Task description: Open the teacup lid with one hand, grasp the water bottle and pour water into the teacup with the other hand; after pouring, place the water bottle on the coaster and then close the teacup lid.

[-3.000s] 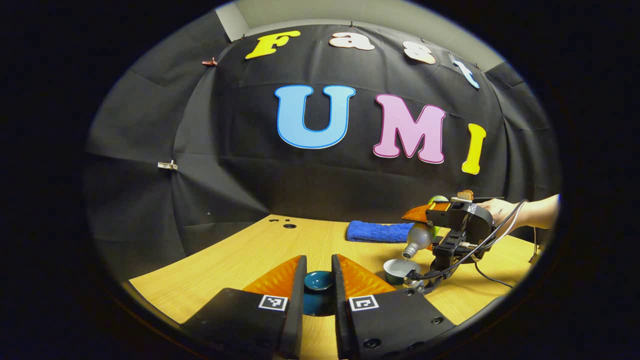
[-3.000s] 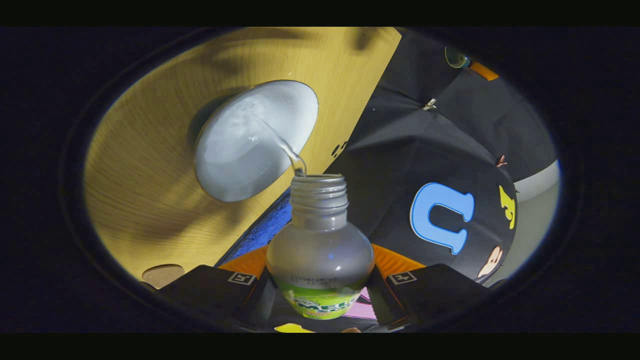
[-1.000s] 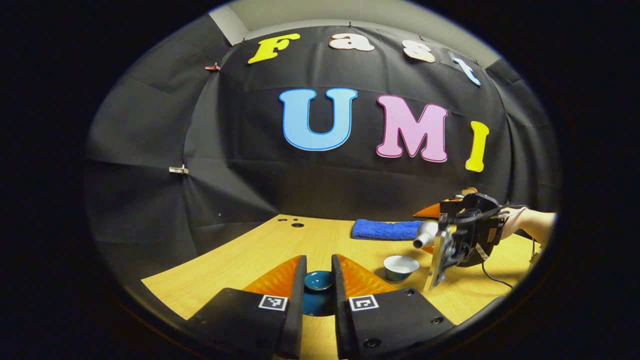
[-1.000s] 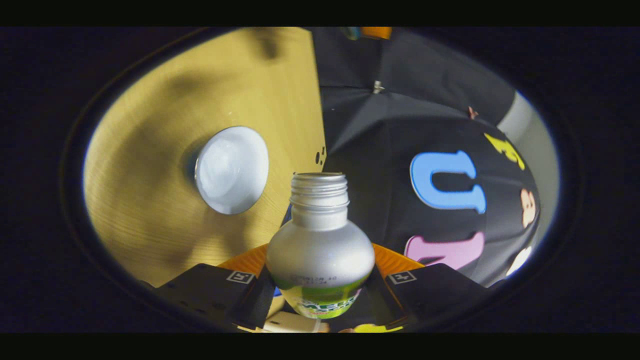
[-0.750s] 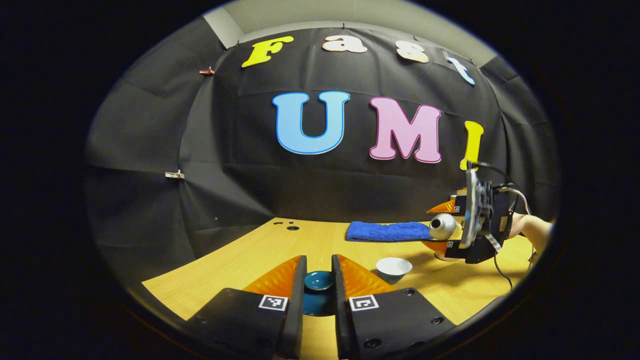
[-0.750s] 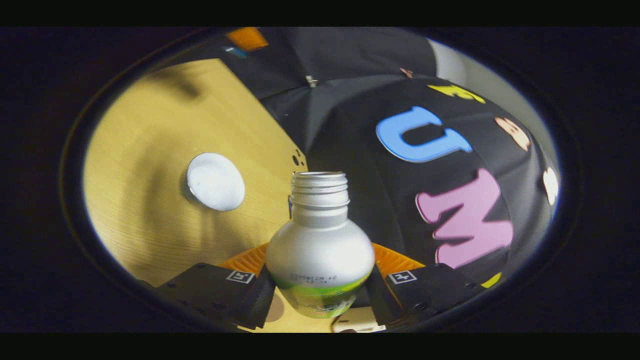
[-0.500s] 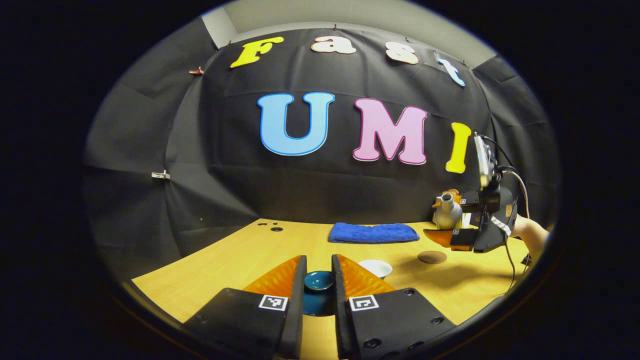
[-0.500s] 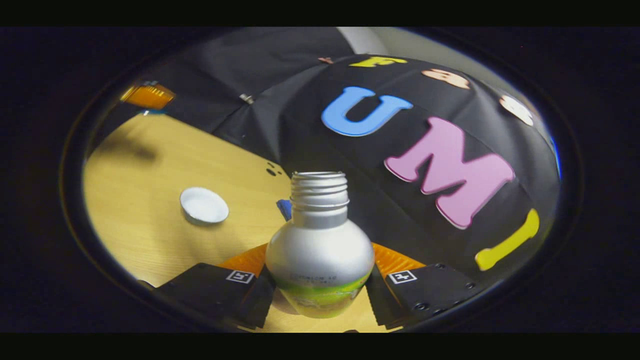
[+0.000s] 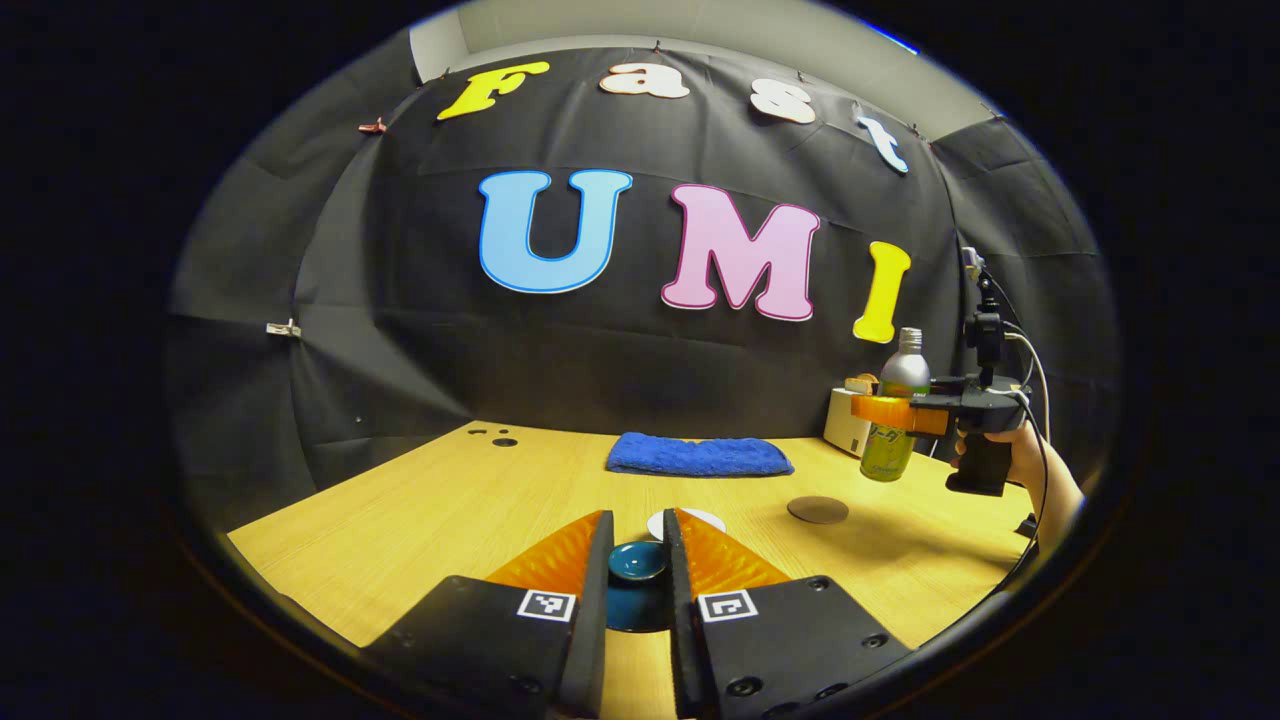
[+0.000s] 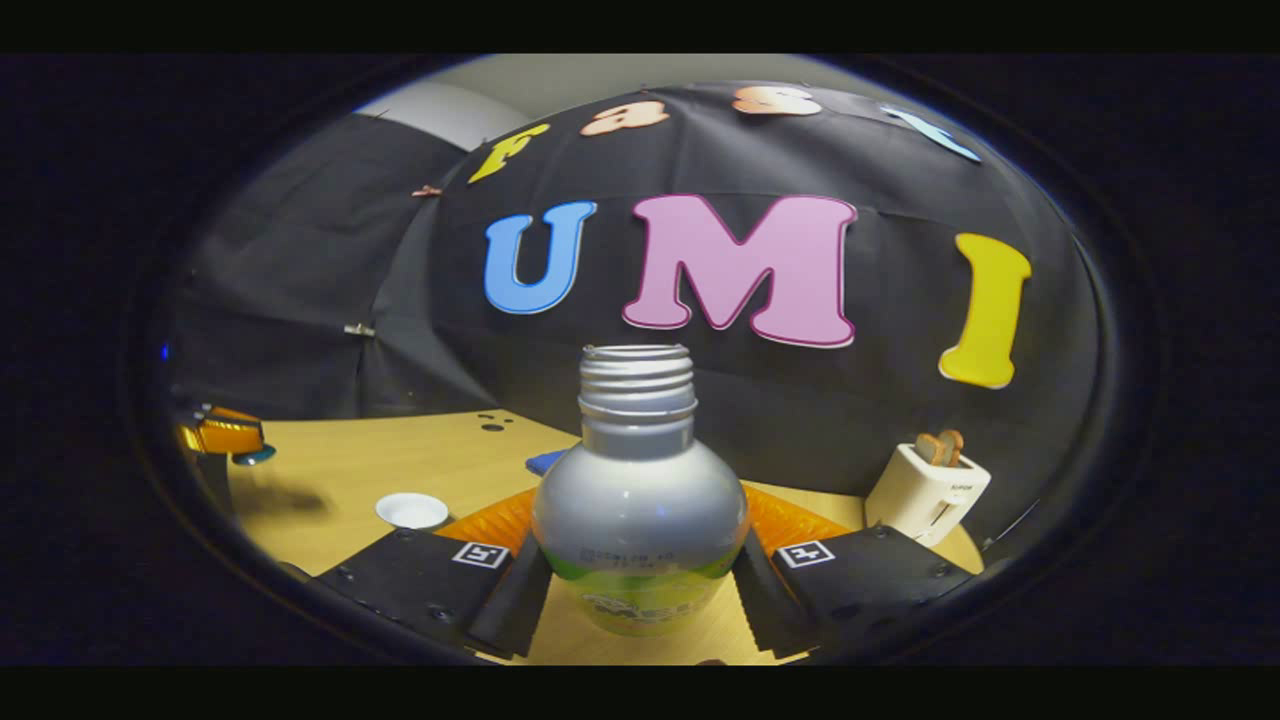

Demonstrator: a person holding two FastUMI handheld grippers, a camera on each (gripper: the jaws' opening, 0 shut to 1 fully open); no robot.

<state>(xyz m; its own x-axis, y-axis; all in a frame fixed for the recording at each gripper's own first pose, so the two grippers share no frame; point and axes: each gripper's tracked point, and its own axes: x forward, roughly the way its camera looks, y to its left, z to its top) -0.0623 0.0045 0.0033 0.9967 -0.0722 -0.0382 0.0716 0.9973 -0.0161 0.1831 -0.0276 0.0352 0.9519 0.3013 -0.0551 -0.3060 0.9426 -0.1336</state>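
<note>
My left gripper (image 9: pixel 638 540) is shut on the dark teal teacup lid (image 9: pixel 637 562), held above the wooden table (image 9: pixel 450 500). Just beyond its fingertips stands the open white teacup (image 9: pixel 686 519), partly hidden by them. My right gripper (image 10: pixel 640 522) is shut on the silver water bottle (image 10: pixel 638 480), which has a green label, stands upright and has no cap. In the left gripper view the bottle (image 9: pixel 895 405) hangs in the right gripper (image 9: pixel 888 412) above the table, to the right of the round brown coaster (image 9: pixel 817 510). The right gripper view has the teacup (image 10: pixel 412 510) at the lower left.
A folded blue towel (image 9: pixel 698 455) lies by the back wall. A white toaster (image 10: pixel 925 490) with toast stands at the back right. A hand (image 9: pixel 1030 465) holds the right gripper's handle, with a cable trailing. Small holes (image 9: pixel 495 438) mark the table's far left.
The right gripper has stopped pouring, turned the bottle upright and carried it right, away from the teacup, to above and beside the coaster. The left gripper keeps hold of the lid.
</note>
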